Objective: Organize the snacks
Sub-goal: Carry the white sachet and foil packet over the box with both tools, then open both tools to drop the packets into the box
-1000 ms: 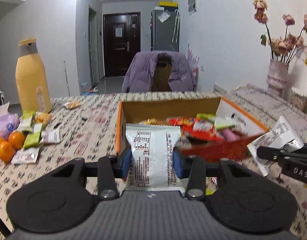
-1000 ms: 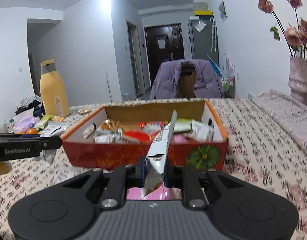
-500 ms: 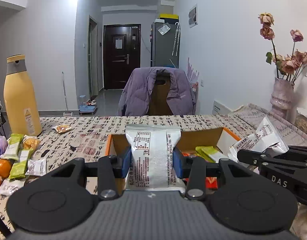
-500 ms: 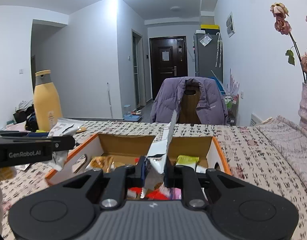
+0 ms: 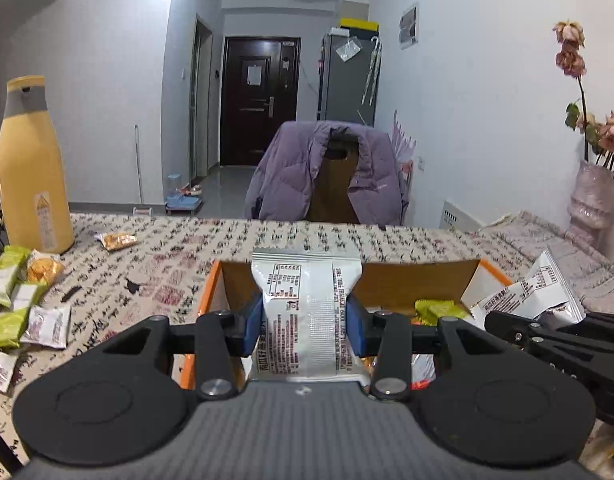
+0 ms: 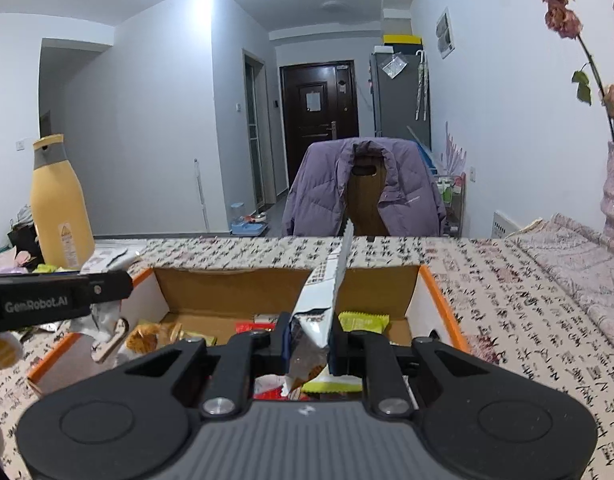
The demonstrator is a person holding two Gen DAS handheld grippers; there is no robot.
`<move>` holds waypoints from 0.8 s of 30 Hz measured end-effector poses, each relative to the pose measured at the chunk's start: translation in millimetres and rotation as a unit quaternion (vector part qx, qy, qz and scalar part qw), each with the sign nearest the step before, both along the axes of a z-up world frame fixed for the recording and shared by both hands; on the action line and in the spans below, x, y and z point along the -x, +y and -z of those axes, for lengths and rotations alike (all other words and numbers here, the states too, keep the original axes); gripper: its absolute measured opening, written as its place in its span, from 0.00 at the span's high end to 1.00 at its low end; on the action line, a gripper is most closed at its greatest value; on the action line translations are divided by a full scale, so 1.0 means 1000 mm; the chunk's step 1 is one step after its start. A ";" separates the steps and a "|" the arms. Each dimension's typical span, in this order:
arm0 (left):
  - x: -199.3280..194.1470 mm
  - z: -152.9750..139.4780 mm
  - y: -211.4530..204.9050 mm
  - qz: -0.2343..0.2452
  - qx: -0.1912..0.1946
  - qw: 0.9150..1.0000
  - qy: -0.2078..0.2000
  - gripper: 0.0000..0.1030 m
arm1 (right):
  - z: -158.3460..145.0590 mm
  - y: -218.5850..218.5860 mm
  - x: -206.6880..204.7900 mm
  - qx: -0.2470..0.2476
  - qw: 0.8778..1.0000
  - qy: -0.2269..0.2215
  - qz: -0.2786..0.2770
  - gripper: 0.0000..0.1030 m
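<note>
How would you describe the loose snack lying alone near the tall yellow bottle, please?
Start at the tall yellow bottle on the patterned tablecloth. Just right of its base lies a small clear packet with golden-brown contents. Unlike the green and white packets heaped nearer the camera, it lies alone.

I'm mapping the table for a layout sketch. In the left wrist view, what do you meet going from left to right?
Yellow bottle → loose snack packet → white packet in the left gripper → green packet in the box → white packet in the right gripper → vase.
</note>
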State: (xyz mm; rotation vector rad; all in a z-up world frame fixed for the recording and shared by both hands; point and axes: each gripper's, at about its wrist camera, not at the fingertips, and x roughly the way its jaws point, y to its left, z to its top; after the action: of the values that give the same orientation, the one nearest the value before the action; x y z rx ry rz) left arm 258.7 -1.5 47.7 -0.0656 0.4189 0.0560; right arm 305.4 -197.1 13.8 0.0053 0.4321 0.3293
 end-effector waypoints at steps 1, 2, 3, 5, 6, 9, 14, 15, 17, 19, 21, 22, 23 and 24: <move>-0.001 0.002 0.001 0.002 0.000 1.000 0.002 0.59 | 0.001 0.001 -0.001 0.002 1.000 0.002 -0.002 0.84; -0.001 0.004 0.001 0.003 -0.001 1.000 0.002 0.59 | 0.003 0.001 -0.001 0.004 1.000 0.005 -0.004 0.84; -0.001 0.005 0.002 0.004 -0.001 1.000 0.002 0.59 | 0.004 0.001 -0.001 0.004 1.000 0.007 -0.005 0.84; 0.001 0.007 0.003 0.008 -0.001 1.000 0.000 0.58 | 0.006 0.001 -0.002 0.005 1.000 0.012 -0.003 0.84; 0.002 0.007 0.004 0.010 -0.001 1.000 -0.001 0.58 | 0.007 0.000 -0.002 0.005 1.000 0.015 -0.003 0.84; 0.005 0.008 0.004 0.005 0.001 1.000 -0.008 0.49 | 0.009 -0.002 0.000 0.006 1.000 0.021 0.001 0.80; 0.015 0.004 0.007 -0.011 0.005 0.999 -0.036 0.00 | 0.009 -0.008 0.002 -0.002 1.000 0.019 0.012 0.10; 0.017 0.003 0.008 -0.011 0.009 0.999 -0.042 0.00 | 0.008 -0.008 0.004 -0.001 1.000 0.015 0.014 0.01; 0.018 0.002 0.009 -0.010 0.015 0.999 -0.046 0.00 | 0.008 -0.008 0.006 0.004 1.000 0.009 0.018 0.00; 0.018 0.001 0.009 -0.013 0.015 0.999 -0.044 0.00 | 0.009 -0.007 0.006 0.009 1.000 0.009 0.022 0.00; 0.016 0.001 0.009 -0.015 0.014 0.999 -0.041 0.00 | 0.008 -0.008 0.006 0.010 1.000 0.009 0.024 0.00; 0.016 0.001 0.009 -0.015 0.016 0.999 -0.040 0.00 | 0.008 -0.009 0.005 0.009 1.000 0.010 0.025 0.00; 0.016 0.000 0.009 -0.015 0.017 0.999 -0.041 0.00 | 0.007 -0.009 0.005 0.008 1.000 0.009 0.025 0.00; 0.016 -0.001 0.009 -0.015 0.017 0.999 -0.042 0.00 | 0.006 -0.009 0.005 0.008 1.000 0.008 0.025 0.00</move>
State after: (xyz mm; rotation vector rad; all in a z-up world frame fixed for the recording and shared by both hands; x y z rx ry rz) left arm 242.2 7.3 49.1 -0.1073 0.3358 0.0759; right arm 300.2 -206.3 7.9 0.0041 0.4497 0.2768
